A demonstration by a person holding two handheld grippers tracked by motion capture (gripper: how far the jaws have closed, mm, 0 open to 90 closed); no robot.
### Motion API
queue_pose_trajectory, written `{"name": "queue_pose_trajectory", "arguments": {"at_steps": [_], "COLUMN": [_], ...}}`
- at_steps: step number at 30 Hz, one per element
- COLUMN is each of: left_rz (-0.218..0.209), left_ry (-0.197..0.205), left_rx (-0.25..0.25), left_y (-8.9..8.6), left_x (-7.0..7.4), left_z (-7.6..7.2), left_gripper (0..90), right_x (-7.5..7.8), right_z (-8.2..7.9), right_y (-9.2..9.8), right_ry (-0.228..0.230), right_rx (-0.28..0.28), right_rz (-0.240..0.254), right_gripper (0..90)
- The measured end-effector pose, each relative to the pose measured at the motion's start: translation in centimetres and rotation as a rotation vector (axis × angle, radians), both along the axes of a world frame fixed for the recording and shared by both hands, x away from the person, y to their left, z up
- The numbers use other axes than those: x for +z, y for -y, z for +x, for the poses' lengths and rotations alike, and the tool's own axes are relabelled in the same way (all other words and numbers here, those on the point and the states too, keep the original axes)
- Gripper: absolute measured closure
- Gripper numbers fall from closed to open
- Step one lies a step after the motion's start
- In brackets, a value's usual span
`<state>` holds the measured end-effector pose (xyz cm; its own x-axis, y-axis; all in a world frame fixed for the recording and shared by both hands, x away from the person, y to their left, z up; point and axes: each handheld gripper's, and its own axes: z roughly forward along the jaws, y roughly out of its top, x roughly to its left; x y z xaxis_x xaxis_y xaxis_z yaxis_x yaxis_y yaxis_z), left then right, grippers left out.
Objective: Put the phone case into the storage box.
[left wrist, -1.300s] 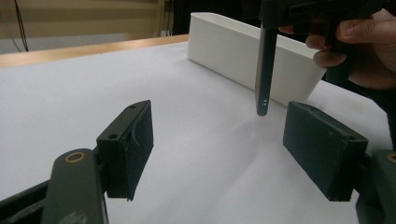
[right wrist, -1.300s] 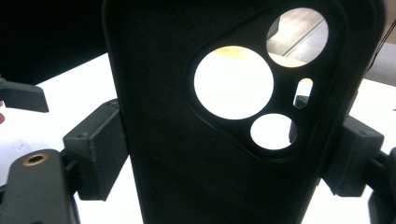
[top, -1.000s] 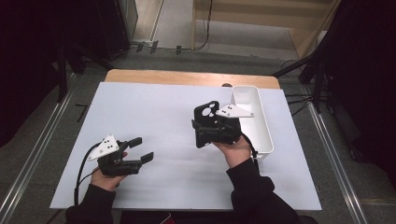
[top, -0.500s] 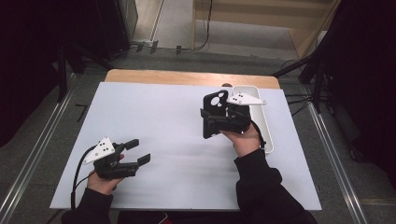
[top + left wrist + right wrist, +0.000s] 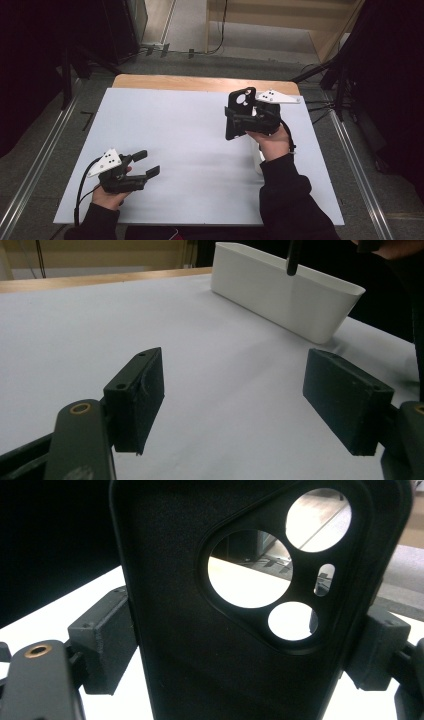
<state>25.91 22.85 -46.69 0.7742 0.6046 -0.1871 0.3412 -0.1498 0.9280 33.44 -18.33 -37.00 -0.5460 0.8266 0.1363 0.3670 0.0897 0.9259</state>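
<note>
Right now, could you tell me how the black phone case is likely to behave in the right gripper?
The phone case is an empty shell with camera holes, so probably light. It stands straight between the pads, so likely fairly stiff. Gripped only by its edges, it might flex or slip under a harder squeeze.

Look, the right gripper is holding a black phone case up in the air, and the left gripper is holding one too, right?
Not quite. The right gripper does hold the black phone case up, but the left gripper holds nothing: the left gripper view shows its jaws open, with bare table between them.
</note>
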Motion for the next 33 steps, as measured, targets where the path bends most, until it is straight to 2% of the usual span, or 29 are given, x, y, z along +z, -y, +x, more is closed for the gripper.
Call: {"name": "queue_pose_trajectory", "arguments": {"at_steps": [8,15,26,33], "left_rz": [0.001,0.001,-0.002,-0.009], "left_ry": [-0.004,-0.004,-0.004,-0.001], "left_rx": [-0.002,-0.003,-0.004,0.000], "left_y": [-0.1,-0.1,-0.1,-0.2], "left_x": [0.0,0.0,0.1,0.1], "left_z": [0.0,0.1,0.0,0.0], "left_gripper": [24.2,24.2,24.2,24.3], "right_x": [1.1,1.5,1.7,1.7], "right_z": [-0.2,-0.2,0.1,0.1], "right_y": [1.4,2.7,4.4,5.7], "right_ry": [0.020,0.016,0.013,0.015], "right_rx": [-0.026,-0.055,-0.097,-0.146], "right_rz": [-0.008,0.005,0.005,0.006], "right_gripper": [13.5,13.5,13.5,13.5]}}
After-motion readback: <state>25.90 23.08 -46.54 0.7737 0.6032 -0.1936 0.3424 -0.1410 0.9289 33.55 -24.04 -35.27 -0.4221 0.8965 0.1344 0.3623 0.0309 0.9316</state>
